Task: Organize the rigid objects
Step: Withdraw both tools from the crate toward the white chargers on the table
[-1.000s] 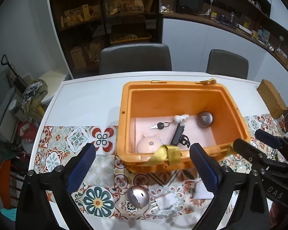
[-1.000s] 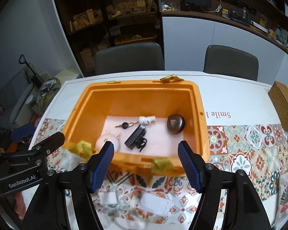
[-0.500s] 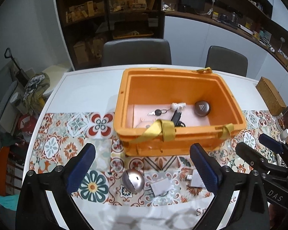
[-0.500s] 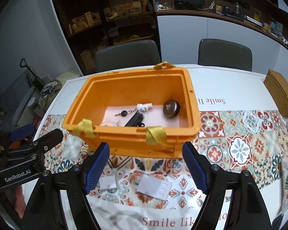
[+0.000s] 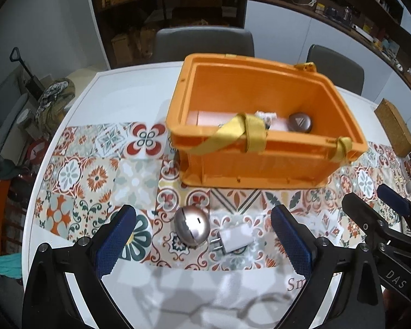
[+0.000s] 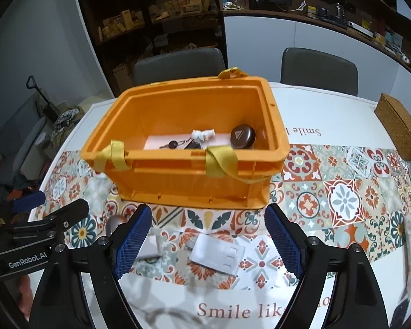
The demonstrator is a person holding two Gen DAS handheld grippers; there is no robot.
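Tiled table (image 5: 96, 175), orange crate (image 5: 260, 164), silver ball (image 5: 191, 229), charger (image 5: 235, 241)

This looks like a dining or meeting corner of a home-style office or studio. A white table (image 6: 328, 109) with a patterned tile-print runner (image 6: 342, 192) has two grey upholstered chairs (image 6: 319, 68) pushed in at its far side, and a woven box (image 6: 398, 126) sits near its right edge. Behind them, dark wooden shelving (image 5: 164, 5) holds boxes and small wooden items, and a long counter over white cabinets (image 6: 301, 27) on the far right carries cables and small devices.
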